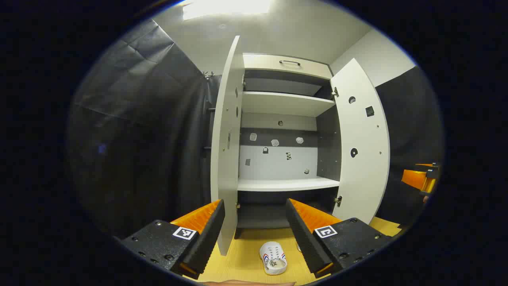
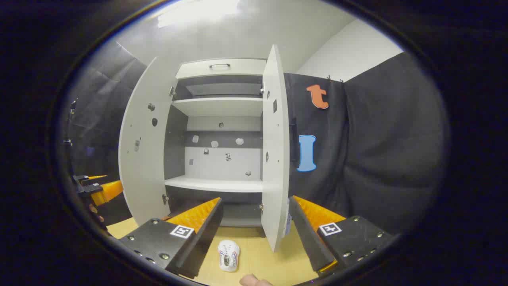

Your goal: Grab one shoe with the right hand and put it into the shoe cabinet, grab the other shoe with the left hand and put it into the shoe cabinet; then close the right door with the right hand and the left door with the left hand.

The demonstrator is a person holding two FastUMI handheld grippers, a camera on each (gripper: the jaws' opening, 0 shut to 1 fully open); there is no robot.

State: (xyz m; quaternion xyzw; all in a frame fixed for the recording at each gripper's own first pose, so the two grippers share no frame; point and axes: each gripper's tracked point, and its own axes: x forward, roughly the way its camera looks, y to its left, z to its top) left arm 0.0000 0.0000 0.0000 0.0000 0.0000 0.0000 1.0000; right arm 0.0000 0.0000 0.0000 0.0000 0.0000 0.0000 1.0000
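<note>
I've got both doors wide, shelves bare, nothing stowed yet. A white shoe (image 2: pixel 229 255) lies on the floor (image 2: pixel 274 258) before the shoe cabinet (image 2: pixel 216 184); my right gripper (image 2: pixel 254 228) and left gripper (image 1: pixel 254 230) hang released. Everything's left.

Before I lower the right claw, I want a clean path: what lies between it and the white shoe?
Nothing: in the right gripper view, only bare yellow floor separates the open right claw from the shoe.

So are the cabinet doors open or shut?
Open: left door and right door swing outward, showing bare shelves.
</note>
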